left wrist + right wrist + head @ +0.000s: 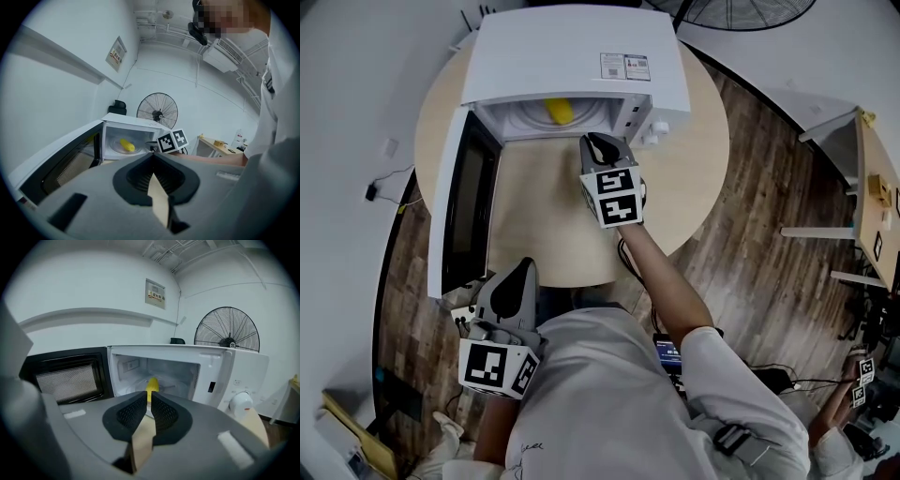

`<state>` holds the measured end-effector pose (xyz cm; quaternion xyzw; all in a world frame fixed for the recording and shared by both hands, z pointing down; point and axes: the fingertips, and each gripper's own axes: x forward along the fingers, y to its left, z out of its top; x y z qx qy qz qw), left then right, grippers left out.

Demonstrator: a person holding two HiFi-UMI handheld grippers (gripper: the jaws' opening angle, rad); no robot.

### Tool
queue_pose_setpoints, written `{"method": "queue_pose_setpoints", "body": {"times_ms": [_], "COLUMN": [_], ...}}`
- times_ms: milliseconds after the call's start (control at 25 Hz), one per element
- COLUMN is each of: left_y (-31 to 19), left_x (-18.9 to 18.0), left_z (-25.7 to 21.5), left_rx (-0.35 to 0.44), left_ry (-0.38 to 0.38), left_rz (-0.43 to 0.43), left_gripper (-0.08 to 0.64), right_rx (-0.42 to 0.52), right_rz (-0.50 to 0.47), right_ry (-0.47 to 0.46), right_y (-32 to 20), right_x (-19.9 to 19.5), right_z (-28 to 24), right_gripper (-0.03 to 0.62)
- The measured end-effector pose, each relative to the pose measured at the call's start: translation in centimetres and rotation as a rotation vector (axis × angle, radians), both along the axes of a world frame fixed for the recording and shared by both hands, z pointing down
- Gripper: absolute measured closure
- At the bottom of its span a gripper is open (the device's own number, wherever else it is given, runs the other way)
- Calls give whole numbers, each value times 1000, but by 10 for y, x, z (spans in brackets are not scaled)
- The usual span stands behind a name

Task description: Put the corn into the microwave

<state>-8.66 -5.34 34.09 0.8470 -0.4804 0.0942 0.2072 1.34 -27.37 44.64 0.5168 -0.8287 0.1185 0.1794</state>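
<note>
A yellow corn cob (560, 111) lies inside the open white microwave (572, 52), upper centre. The left tongs (525, 265) and right tongs (600, 141) are pressed together, empty.

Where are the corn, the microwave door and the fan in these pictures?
corn (560, 111), head view, middle of the yellow cob.
microwave door (472, 204), head view, its dark window.
fan (228, 342), right gripper view, its hub.
</note>
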Motion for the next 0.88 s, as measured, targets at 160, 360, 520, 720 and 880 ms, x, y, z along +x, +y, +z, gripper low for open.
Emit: {"method": "queue_pose_setpoints", "body": {"times_ms": [160,360,520,720,880], "left_y": [6,12,15,17,24], "left_x": [3,1,-1,-2,-2], "left_z": [-1,1,4,7,11], "left_rx": [6,8,7,12,10], "left_ry": [3,7,3,-2,-5], "left_rz": [-4,-20,-30,-35,-38], "left_gripper": [571,571,571,571,571], "right_rx": [-9,-24,-38,-61,-82], "right_rz": [9,22,21,20,23], "right_ry": [-20,-46,-65,-82,-95], "right_y": [18,40,60,79,97], "right_x": [8,16,24,36,46], "right_z": [-4,-8,-11,-14,-14], "right_gripper": [560,577,578,580,580]}}
